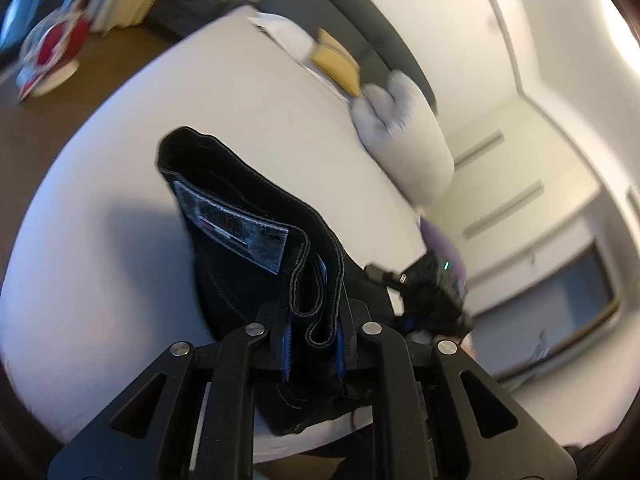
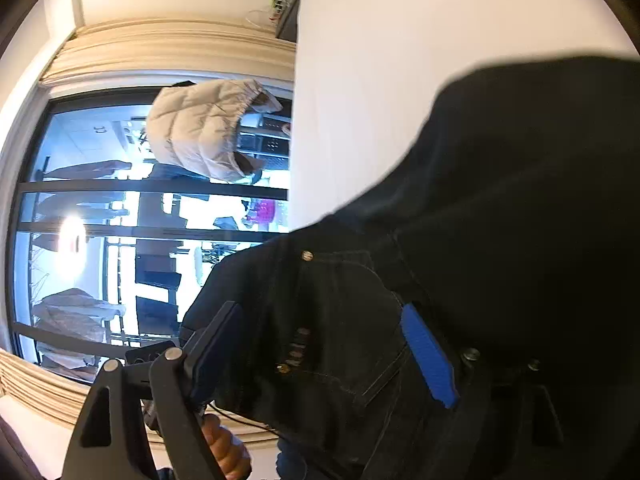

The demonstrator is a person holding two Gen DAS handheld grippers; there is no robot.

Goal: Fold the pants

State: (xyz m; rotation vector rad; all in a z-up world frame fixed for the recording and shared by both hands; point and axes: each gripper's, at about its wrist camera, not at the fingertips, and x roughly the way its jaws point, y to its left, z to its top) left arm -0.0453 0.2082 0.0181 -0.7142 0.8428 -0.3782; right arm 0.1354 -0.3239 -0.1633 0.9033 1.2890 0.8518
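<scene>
Black jeans [image 1: 248,216] with a grey label patch hang up off the white bed [image 1: 120,260]. My left gripper [image 1: 314,312] is shut on a doubled-over seamed edge of them, with the cloth pinched between the blue pads. In the right wrist view the same pants [image 2: 500,200] fill the lower right, showing a pocket and rivets. My right gripper [image 2: 320,312] stands wide open with the denim lying between its fingers; one blue pad [image 2: 428,356] is bare. In the left wrist view the right gripper [image 1: 432,292] is blurred, just right of the pants.
At the bed's far end lie a yellow cushion [image 1: 336,64], a grey heart-shaped plush [image 1: 384,112] and a white pillow [image 1: 424,152]. Brown floor [image 1: 60,128] borders the bed on the left. A large window [image 2: 100,220] and a beige puffer jacket [image 2: 200,128] are beyond the bed.
</scene>
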